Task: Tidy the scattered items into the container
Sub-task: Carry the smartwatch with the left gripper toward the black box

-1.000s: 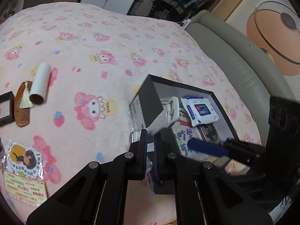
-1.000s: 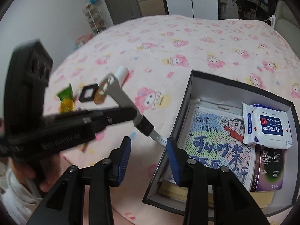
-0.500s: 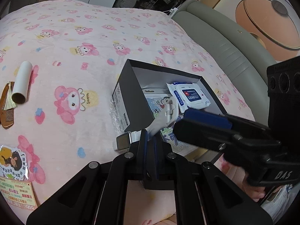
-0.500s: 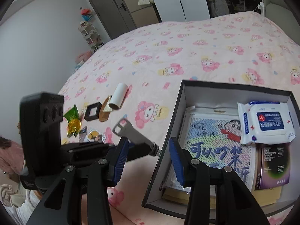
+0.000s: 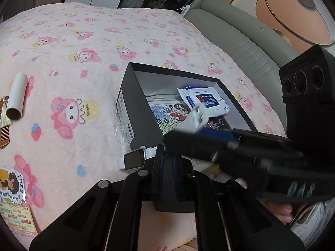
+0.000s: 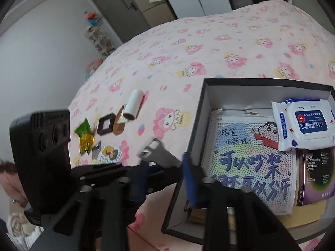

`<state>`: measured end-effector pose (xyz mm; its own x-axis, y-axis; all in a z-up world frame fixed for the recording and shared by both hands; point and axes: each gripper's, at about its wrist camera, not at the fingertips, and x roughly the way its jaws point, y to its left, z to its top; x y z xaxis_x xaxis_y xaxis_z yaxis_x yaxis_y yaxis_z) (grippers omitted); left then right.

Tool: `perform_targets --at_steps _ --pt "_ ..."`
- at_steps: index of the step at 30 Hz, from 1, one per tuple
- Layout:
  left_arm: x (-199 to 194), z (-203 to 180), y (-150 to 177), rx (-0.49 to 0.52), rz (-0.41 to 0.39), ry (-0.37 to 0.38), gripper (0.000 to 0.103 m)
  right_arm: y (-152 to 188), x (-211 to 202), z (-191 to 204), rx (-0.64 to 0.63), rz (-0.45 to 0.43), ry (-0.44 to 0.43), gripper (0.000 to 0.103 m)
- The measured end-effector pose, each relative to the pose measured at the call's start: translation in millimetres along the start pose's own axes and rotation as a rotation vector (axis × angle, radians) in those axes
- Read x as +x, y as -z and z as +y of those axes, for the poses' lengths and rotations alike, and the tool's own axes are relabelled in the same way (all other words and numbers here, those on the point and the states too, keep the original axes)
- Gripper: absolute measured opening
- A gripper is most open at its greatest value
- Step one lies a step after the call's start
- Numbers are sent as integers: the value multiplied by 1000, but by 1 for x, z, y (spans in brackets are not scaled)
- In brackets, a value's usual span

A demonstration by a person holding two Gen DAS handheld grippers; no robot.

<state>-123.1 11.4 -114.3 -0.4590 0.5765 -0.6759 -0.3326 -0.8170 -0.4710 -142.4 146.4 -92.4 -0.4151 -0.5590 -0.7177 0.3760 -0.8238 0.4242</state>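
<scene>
The left gripper (image 5: 166,170) is clamped on the white strap of a smartwatch (image 5: 134,160), right at the near corner of the black box (image 5: 134,96) on the pink patterned bed (image 5: 83,41). The watch face sits just left of its fingers, while the strap's buckle end sticks up over the box's near edge.

The right gripper (image 6: 165,176) reaches in from the right; its jaws have just been closing, the strap end between them. I cannot tell whether the pads touch it.

Inside the box lie a wipes pack (image 6: 303,123), a cartoon card (image 6: 249,156) and a screen-protector packet (image 6: 316,173). A white tube (image 5: 17,95), a wooden comb (image 5: 4,133) and a sticker (image 5: 12,185) lie well apart, scattered to the left.
</scene>
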Motion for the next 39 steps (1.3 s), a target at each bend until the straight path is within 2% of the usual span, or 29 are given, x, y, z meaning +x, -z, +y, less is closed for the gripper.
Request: perform_targets --at_steps 4,8,13,17,19,22,24,26,30,35,39 --pt "-1 -4 0 13 -9 15 6 -3 -9 2 -3 -65 18 5" --pt "-2 -2 -1 0 -11 23 6 -4 -18 3 -17 -115 54 3" --pt "-9 11 -6 -79 -32 77 6 -7 -24 -4 4 -142 84 2" --pt "-7 34 -5 -208 -14 101 18 -6 -29 -9 16 -157 107 2" --pt "-1 46 -2 -278 14 115 18 -3 -34 -11 13 -167 129 2" --pt "3 53 2 -321 32 120 20 2 -37 -15 22 -169 152 2" --pt "3 57 7 -370 28 166 21 5 -37 -20 37 -162 157 2" --pt "3 65 15 -448 25 207 29 6 -38 -22 42 -160 160 2" --pt "5 85 28 -586 28 238 30 6 -38 -22 36 -163 168 2" --pt "14 100 33 -686 25 303 30 6 -40 -19 28 -167 172 2" --pt "30 116 39 -800 26 305 32 5 -41 -18 25 -169 166 2"
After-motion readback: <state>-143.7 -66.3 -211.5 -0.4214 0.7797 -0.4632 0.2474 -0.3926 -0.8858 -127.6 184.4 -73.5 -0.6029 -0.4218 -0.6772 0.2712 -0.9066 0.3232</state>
